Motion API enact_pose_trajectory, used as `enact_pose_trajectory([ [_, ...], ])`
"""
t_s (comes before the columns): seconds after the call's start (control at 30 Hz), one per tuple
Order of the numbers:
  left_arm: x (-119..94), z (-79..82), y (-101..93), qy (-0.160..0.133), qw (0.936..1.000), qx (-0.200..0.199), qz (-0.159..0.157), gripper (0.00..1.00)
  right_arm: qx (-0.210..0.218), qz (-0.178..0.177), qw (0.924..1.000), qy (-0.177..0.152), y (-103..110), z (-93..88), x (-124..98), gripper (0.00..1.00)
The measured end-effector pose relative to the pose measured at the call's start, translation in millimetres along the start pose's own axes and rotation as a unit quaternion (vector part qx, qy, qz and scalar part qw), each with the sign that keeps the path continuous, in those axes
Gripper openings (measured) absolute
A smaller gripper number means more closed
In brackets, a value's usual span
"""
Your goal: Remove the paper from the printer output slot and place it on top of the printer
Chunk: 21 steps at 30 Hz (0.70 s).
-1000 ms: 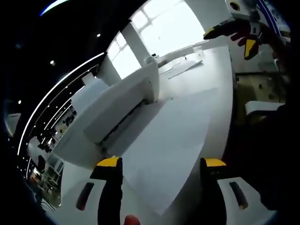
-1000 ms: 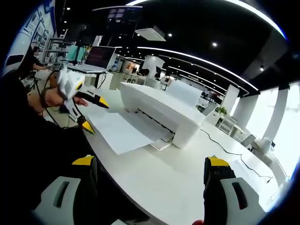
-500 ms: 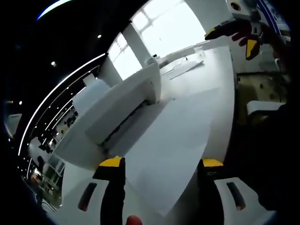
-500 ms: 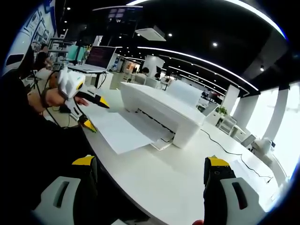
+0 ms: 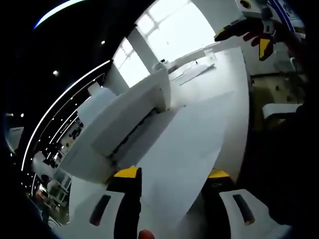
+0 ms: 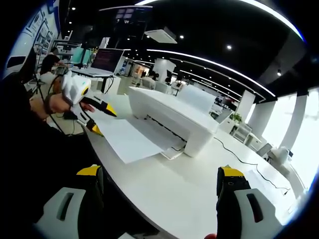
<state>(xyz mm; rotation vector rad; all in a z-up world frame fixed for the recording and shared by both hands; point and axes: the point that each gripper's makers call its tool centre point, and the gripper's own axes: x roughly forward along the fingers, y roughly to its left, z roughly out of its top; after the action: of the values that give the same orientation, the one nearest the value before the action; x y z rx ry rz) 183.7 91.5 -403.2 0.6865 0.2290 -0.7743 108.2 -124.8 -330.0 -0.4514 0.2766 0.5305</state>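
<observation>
A white printer point(image 5: 124, 114) point(image 6: 169, 117) stands on the white table point(image 6: 189, 194). A white sheet of paper point(image 5: 184, 144) point(image 6: 127, 139) sticks out of its output slot and lies flat on the table. My left gripper point(image 5: 172, 174) point(image 6: 102, 122) is open, one yellow-tipped jaw above and one below the sheet's near edge. I cannot tell whether the jaws touch the paper. My right gripper point(image 6: 159, 172) point(image 5: 246, 37) hangs open over the table's front edge, well away from the paper, with nothing between its jaws.
A laptop point(image 6: 104, 60) sits on a desk behind the printer. A thin cable point(image 6: 244, 159) runs along the table to the right of the printer. Loose sheets point(image 5: 197, 72) lie farther along the table. A person's hand point(image 6: 55, 104) holds the left gripper.
My left gripper's jaws have drawn closer together around the paper's edge, and it has edged toward the printer. The right gripper has not moved.
</observation>
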Motion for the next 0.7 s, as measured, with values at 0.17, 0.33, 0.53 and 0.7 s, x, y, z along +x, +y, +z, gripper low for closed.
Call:
enact_pose_trajectory([
  [0.17,0.5,0.1,-1.1,-0.004,1.0000,-0.004,-0.003,0.47,0.003,-0.007,1.0000,-0.006,-3.0,1.8,-0.6,0.89],
  [0.33,1.0,0.1,-2.7,-0.005,1.0000,-0.003,-0.006,0.44,0.008,-0.014,0.9998,-0.013,-7.5,4.4,-3.3,0.88],
  [0.53,1.3,0.1,-3.8,-0.006,0.9999,-0.009,-0.010,0.36,0.007,-0.010,0.9999,-0.009,-6.1,2.2,-2.1,0.88],
  [0.7,1.6,-1.9,-4.5,-0.003,0.9999,-0.006,-0.010,0.33,0.008,-0.010,0.9999,-0.009,-5.9,1.6,-1.6,0.88],
])
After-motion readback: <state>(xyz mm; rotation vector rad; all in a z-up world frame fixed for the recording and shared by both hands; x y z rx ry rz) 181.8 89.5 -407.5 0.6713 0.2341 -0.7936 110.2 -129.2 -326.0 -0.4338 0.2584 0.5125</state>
